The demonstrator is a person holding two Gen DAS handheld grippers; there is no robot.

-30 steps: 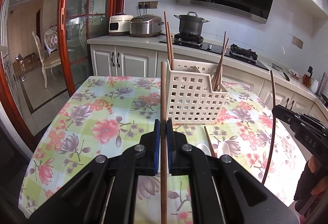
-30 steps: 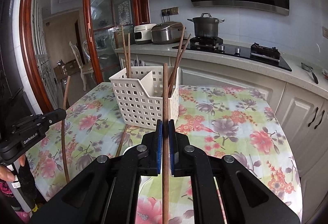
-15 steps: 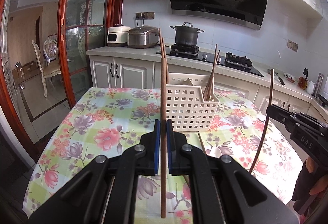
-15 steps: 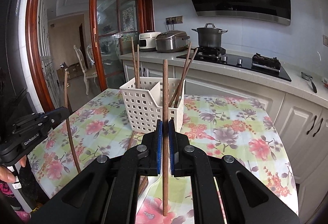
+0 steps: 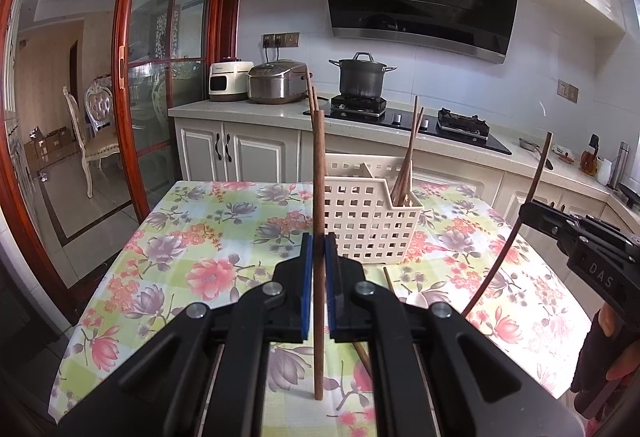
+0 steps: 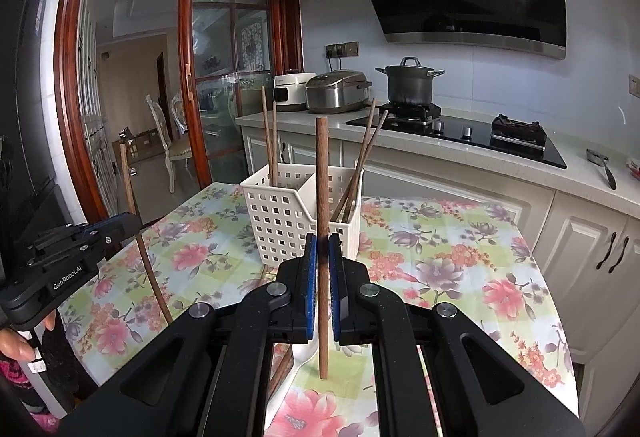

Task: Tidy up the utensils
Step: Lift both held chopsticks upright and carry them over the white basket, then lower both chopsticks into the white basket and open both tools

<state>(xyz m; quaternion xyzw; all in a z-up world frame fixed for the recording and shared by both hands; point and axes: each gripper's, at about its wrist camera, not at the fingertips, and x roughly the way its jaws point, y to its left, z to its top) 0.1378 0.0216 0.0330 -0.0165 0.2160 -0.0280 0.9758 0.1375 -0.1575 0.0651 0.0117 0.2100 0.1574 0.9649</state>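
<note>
Left wrist view: each hand-held gripper clamps one slim, dark-brown wooden chopstick upright.

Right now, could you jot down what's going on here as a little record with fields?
Setting: kitchen table with floral tablecloth
Left hand-held gripper: shut on a wooden chopstick, held upright
Right hand-held gripper: shut on another chopstick, also upright
Basket: white, perforated, two compartments, standing on the table beyond both grippers
Already in basket: two chopsticks in each compartment, leaning
On the table near the basket: one more chopstick and a white spoon, partly hidden
</note>
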